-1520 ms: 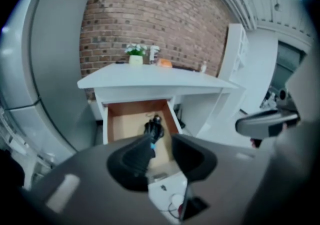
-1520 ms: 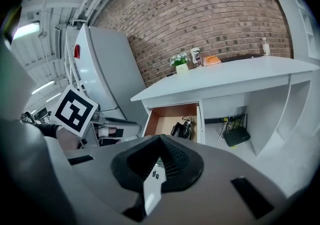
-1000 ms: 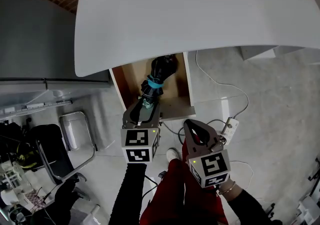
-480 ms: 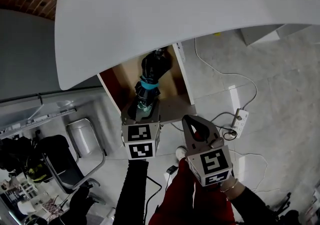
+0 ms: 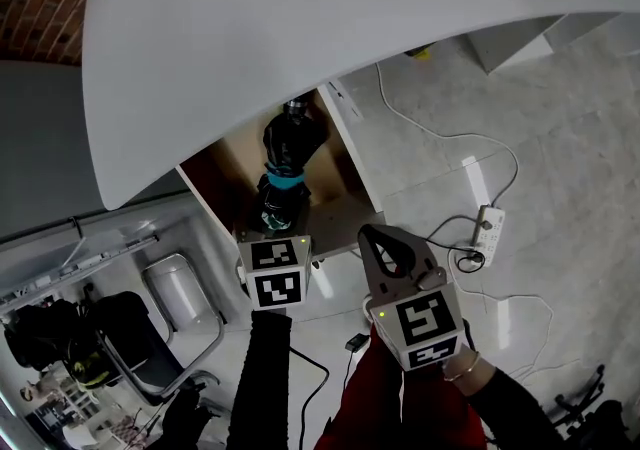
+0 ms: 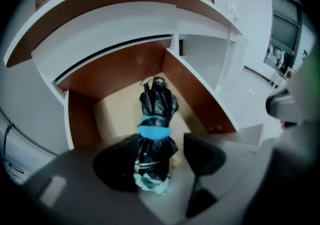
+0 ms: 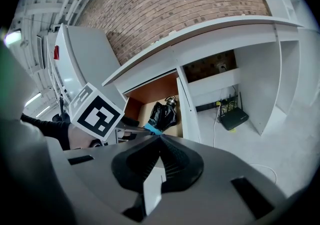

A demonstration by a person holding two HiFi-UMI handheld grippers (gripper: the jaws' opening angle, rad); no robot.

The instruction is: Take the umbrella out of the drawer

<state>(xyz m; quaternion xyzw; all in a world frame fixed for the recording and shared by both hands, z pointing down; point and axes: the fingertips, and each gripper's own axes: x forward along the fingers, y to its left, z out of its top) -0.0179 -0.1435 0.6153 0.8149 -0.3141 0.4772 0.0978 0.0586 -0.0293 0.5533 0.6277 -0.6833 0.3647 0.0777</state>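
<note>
Umbrella in drawer at our twelve o'clock, left gripper jaws just opened wide, astride its near end without pressing it, right gripper jaws together, empty.

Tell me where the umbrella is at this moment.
In the head view, the umbrella lies in the open drawer below the desk top, left of centre; its near end sits between the jaws of the left gripper, which have just been opening.

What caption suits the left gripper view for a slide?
Left tool, jaws just opened wider, straddles the near end of the folded black umbrella lying in the open drawer.
</note>
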